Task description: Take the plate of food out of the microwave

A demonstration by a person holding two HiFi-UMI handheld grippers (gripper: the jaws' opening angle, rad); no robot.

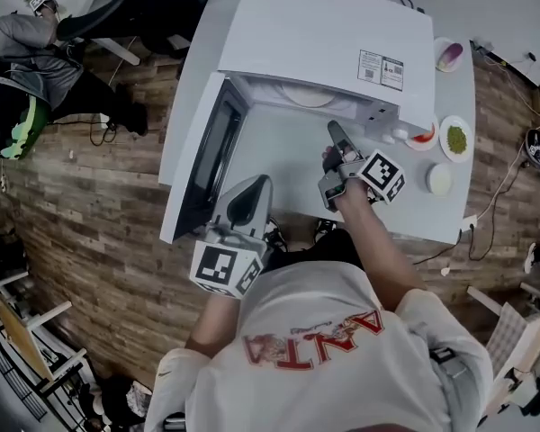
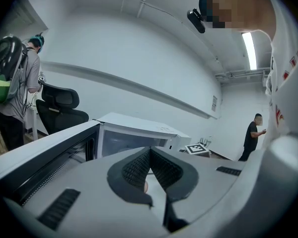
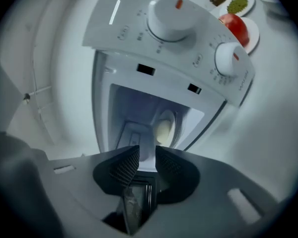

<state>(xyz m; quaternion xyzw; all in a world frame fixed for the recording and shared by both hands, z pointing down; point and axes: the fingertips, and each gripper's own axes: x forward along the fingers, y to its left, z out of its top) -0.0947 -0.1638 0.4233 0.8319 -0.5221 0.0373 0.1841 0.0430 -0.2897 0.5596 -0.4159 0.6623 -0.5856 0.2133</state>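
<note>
Door open, going in for the plate.
My right gripper (image 3: 147, 157), jaws slightly spread and empty, faces the plate of food (image 3: 164, 125) deep inside the microwave (image 3: 164, 58). My left gripper (image 2: 150, 157) is pressed together and idle. Next I need to reach its rim.

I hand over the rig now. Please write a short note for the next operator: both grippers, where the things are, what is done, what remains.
Left gripper: shut, empty, held low beside the open microwave door.
Right gripper: jaws a little apart, nothing between them, aimed into the white microwave from in front of its opening.
Round white plate of pale food: inside the cavity, not touched.
Done: door open.
Left: reach in, grip the plate's rim, bring it out onto the white table.
</note>
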